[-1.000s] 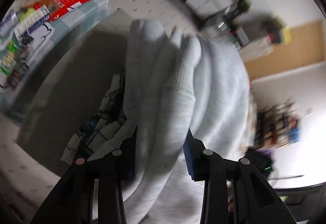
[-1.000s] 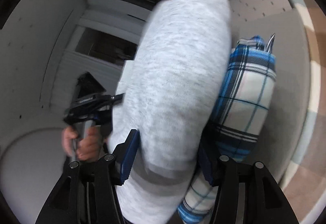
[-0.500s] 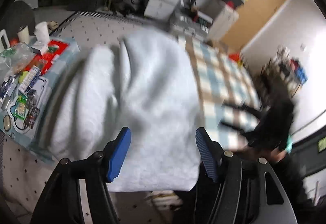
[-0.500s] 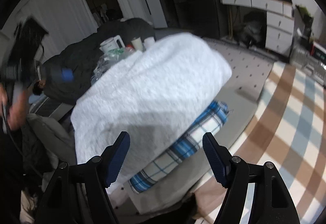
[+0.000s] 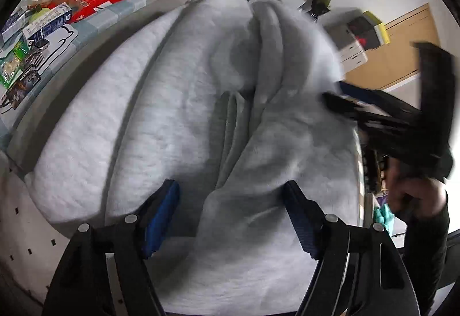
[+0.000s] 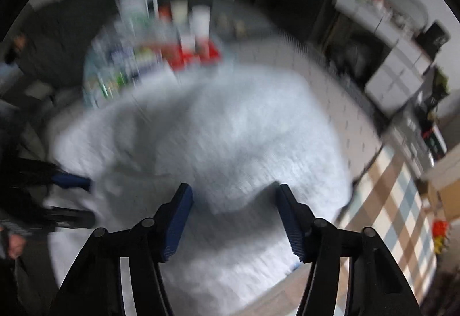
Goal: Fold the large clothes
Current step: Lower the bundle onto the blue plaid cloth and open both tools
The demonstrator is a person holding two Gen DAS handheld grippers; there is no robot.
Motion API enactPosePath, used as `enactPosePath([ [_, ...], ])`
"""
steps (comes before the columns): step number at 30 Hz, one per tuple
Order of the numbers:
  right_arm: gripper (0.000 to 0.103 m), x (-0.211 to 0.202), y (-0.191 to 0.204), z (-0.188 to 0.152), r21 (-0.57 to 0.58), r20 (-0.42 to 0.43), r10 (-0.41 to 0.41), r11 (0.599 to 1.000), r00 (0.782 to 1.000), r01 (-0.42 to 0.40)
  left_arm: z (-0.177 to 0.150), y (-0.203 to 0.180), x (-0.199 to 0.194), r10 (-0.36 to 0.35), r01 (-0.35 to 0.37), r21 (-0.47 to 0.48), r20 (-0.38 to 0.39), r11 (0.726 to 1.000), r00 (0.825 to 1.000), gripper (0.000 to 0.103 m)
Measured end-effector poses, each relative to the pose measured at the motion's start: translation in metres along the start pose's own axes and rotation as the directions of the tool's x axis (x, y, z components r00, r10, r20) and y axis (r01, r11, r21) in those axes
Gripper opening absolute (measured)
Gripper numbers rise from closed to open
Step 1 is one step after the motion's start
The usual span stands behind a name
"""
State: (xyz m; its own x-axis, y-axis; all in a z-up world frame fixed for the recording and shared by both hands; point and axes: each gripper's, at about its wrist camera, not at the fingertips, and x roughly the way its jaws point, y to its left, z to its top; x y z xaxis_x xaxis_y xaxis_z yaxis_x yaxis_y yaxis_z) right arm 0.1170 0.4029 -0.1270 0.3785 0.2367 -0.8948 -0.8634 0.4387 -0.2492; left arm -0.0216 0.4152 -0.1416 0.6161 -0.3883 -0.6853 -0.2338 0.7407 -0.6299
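On the grey surface lay a folded grey sweater. Left hand-held gripper & right hand-held gripper hung over it, jaws apart, nothing gripped; left just widened, right just narrowed.

Folded sweater lies on the table; cluttered boxes behind it.

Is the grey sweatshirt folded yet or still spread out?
Folded: the grey sweatshirt lies as a thick, layered bundle with stacked edges. Both jaws stand open, off it.
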Motion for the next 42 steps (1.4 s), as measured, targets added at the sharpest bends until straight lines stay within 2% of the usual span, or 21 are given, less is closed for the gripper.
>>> enactPosePath([
  [3,0.062,0.023,0.010,0.002,-0.039,-0.031,-0.057,0.998,0.998,0.056,0.001,-0.007,-0.011,0.012,-0.012,0.023,0.024,1.000,1.000,0.070],
  [6,0.063,0.024,0.004,0.006,0.008,-0.027,-0.031,0.999,0.999,0.031,-0.005,-0.030,-0.043,0.032,-0.037,0.050,0.102,0.998,0.994,0.070],
  [8,0.065,0.016,-0.004,0.006,0.045,-0.010,0.004,0.999,1.000,-0.004,-0.017,-0.043,-0.058,-0.008,-0.011,0.120,0.156,0.993,0.988,0.070],
  [9,0.068,0.006,-0.007,0.002,0.047,0.045,0.026,0.998,0.999,-0.028,-0.021,-0.054,-0.064,-0.021,-0.007,0.160,0.173,0.987,0.985,0.070],
  [11,0.068,-0.020,-0.014,-0.009,0.048,0.147,0.021,0.998,0.989,-0.029,-0.031,-0.068,-0.058,0.028,-0.062,0.196,0.173,0.979,0.985,0.070],
  [13,0.067,-0.041,-0.022,-0.024,0.083,0.203,0.090,0.991,0.975,-0.108,-0.036,-0.067,-0.043,0.041,-0.073,0.226,0.141,0.971,0.989,0.070],
  [15,0.067,-0.056,-0.026,-0.040,0.104,0.233,0.159,0.977,0.959,-0.187,-0.035,-0.056,-0.020,0.088,-0.110,0.211,0.108,0.971,0.990,0.070],
  [17,0.067,-0.071,-0.023,-0.061,0.089,0.246,0.227,0.963,0.942,-0.256,-0.034,-0.040,-0.014,0.088,-0.099,0.182,0.068,0.978,0.994,0.071],
  [19,0.067,-0.078,-0.016,-0.082,0.031,0.258,0.302,0.947,0.918,-0.320,-0.035,-0.026,-0.011,0.081,-0.089,0.126,0.070,0.988,0.994,0.087],
  [22,0.069,-0.052,-0.005,-0.092,0.041,0.174,0.272,0.958,0.946,-0.283,-0.033,-0.015,-0.007,0.045,-0.049,0.059,0.056,0.997,0.997,0.089],
  [25,0.074,-0.044,-0.010,-0.091,0.146,0.223,0.278,0.938,0.934,-0.314,-0.033,-0.021,-0.003,0.101,-0.111,0.108,0.096,0.988,0.990,0.090],
  [29,0.077,-0.055,-0.011,-0.097,0.232,0.286,0.235,0.924,0.929,-0.305,-0.038,-0.025,-0.024,0.134,-0.141,0.044,0.134,0.989,0.982,0.090],
  [30,0.077,-0.063,-0.010,-0.104,0.241,0.303,0.233,0.919,0.924,-0.311,-0.042,-0.034,-0.036,0.166,-0.177,0.052,0.168,0.983,0.972,0.090],
  [32,0.077,-0.085,-0.011,-0.126,0.244,0.381,0.266,0.895,0.886,-0.374,-0.051,-0.050,-0.053,0.197,-0.225,0.095,0.235,0.970,0.952,0.090],
  [35,0.076,-0.132,-0.009,-0.168,0.233,0.509,0.190,0.909,0.840,-0.347,-0.075,-0.089,-0.087,0.239,-0.324,0.176,0.384,0.929,0.892,0.090],
  [36,0.078,-0.145,-0.009,-0.179,0.232,0.542,0.168,0.912,0.823,-0.339,-0.087,-0.104,-0.100,0.236,-0.354,0.200,0.448,0.914,0.862,0.090],
  [37,0.087,-0.169,-0.008,-0.201,0.244,0.607,0.113,0.915,0.786,-0.321,-0.095,-0.111,-0.107,0.241,-0.381,0.205,0.493,0.902,0.836,0.090],
  [39,0.103,-0.204,-0.005,-0.237,0.274,0.694,0.027,0.914,0.720,-0.299,-0.124,-0.135,-0.126,0.228,-0.439,0.209,0.621,0.874,0.749,0.090],
  [40,0.103,-0.220,-0.003,-0.255,0.291,0.733,-0.017,0.911,0.680,-0.292,-0.130,-0.141,-0.129,0.225,-0.457,0.206,0.655,0.865,0.722,0.090],
  [41,0.103,-0.234,0.000,-0.268,0.303,0.756,-0.049,0.910,0.653,-0.282,-0.145,-0.151,-0.138,0.219,-0.481,0.196,0.705,0.855,0.675,0.094],
  [42,0.103,-0.243,0.004,-0.278,0.303,0.771,-0.066,0.913,0.634,-0.273,-0.150,-0.154,-0.140,0.220,-0.494,0.182,0.730,0.850,0.648,0.098],
])
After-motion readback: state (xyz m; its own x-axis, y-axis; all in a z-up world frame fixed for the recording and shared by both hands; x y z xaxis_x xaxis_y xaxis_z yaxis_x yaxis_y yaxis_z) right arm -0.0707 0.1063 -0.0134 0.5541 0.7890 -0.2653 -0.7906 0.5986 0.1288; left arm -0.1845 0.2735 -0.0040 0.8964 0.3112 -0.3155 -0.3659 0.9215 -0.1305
